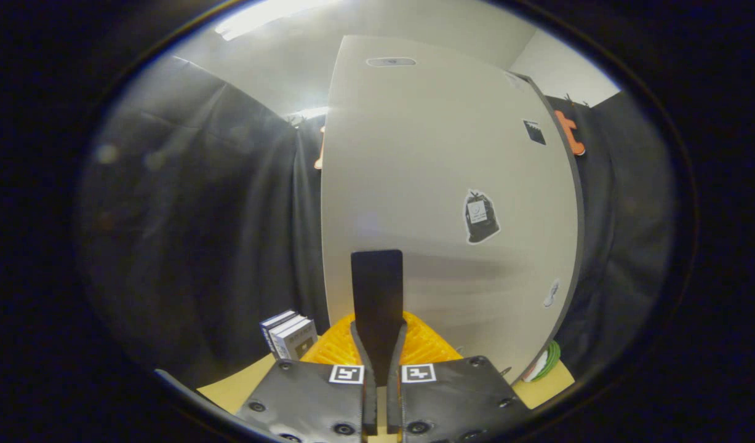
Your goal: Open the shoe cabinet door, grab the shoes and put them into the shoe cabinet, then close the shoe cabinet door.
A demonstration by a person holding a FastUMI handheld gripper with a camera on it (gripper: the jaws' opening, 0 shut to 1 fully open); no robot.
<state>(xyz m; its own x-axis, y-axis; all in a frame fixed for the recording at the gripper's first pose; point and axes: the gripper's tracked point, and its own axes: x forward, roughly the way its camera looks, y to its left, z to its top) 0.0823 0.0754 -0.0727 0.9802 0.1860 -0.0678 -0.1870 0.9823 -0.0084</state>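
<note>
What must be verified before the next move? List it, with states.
1. Grip: both fingers of the gripper press on the black tab: ok.
2. Tab sits centred between the fingers: ok.
3. Cabinet door open or shut: cannot tell.
4. Room at the door's foot: an orange ribbed thing lies there, just beyond the fingers: not ok, it may hinder the swing.
5. Room to the side: books stand apart from the door's edge: ok.
</note>
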